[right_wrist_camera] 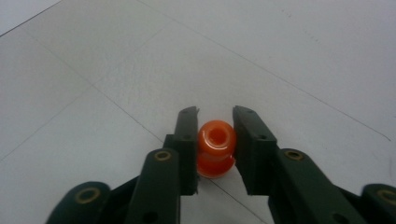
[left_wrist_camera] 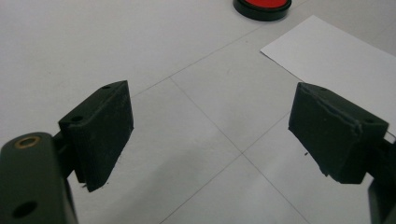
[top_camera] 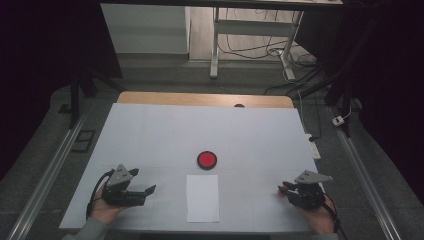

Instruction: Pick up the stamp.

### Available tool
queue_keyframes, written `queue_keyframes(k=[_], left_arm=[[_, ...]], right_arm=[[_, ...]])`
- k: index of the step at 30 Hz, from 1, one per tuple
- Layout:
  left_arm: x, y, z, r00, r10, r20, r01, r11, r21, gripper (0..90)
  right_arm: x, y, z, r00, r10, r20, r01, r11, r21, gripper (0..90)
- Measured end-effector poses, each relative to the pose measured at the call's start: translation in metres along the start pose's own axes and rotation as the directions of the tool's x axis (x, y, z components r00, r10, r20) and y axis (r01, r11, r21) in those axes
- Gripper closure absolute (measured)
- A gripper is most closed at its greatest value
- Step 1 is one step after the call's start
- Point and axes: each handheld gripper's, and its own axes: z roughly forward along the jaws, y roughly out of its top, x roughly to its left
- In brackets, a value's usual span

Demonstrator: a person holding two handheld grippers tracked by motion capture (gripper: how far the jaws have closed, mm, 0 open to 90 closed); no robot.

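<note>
Right gripper view: your right gripper [right_wrist_camera: 215, 144] has its fingers [right_wrist_camera: 187, 140] pressed on either side of a small orange stamp [right_wrist_camera: 215, 147], a knob-headed piece standing upright with its base on or just at the bench [right_wrist_camera: 303, 56].
Stamp location: near the right edge of the bench on your side, well apart from the white paper [top_camera: 202, 197] and from the red ink pad [top_camera: 206, 160] beyond it; in the high view it shows as an orange spot at the tip of the right gripper [top_camera: 286, 189].
Left gripper: your left gripper [top_camera: 145, 191] rests near the left edge with its fingers [left_wrist_camera: 100, 130] wide apart and nothing between them; the left gripper view looks across bare bench toward the paper [left_wrist_camera: 336, 51] and the ink pad [left_wrist_camera: 262, 7].
Step in hand: by my reading, you have the grasp on the stamp made, and the lift is not yet begun.
Grip check: the fingers sit on the narrow waist under the knob, which looks secure, though a rounded, glossy piece could twist if you ease off.
Next move: probably raise the stamp straight up, keep it upright, and carry it left toward the ink pad or the paper.
Caution: keep the base level as you travel so it lands flat.
</note>
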Motion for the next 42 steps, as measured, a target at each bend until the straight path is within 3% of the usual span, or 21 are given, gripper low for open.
queue_keyframes(k=[5,26,30,35,42], left_arm=[[0.000,0.000,-0.001,1.0000,-0.001,-0.001,0.001,1.0000,-0.003,13.9],[-0.003,0.004,-0.001,1.0000,0.006,0.002,-0.006,0.9998,-0.017,14.0],[-0.003,0.004,-0.003,0.9999,0.011,-0.004,-0.011,0.9998,-0.018,14.0],[0.004,0.000,-0.002,0.9998,-0.017,-0.008,0.017,0.9998,-0.013,14.1],[0.006,-0.001,-0.001,0.9998,-0.022,0.003,0.022,0.9997,-0.011,14.2]], right_arm=[[0.000,0.001,-0.002,1.0000,-0.001,0.007,0.001,1.000,-0.006,72.5],[0.003,0.007,-0.014,0.9999,0.008,-0.006,-0.009,0.991,-0.131,72.6],[-0.002,0.006,-0.018,0.9982,0.054,-0.027,-0.058,0.982,-0.178,72.6],[-0.006,0.010,-0.016,0.9958,0.078,-0.048,-0.087,0.975,-0.205,72.6],[-0.002,0.017,-0.016,0.9963,0.071,-0.048,-0.080,0.966,-0.244,72.6]])
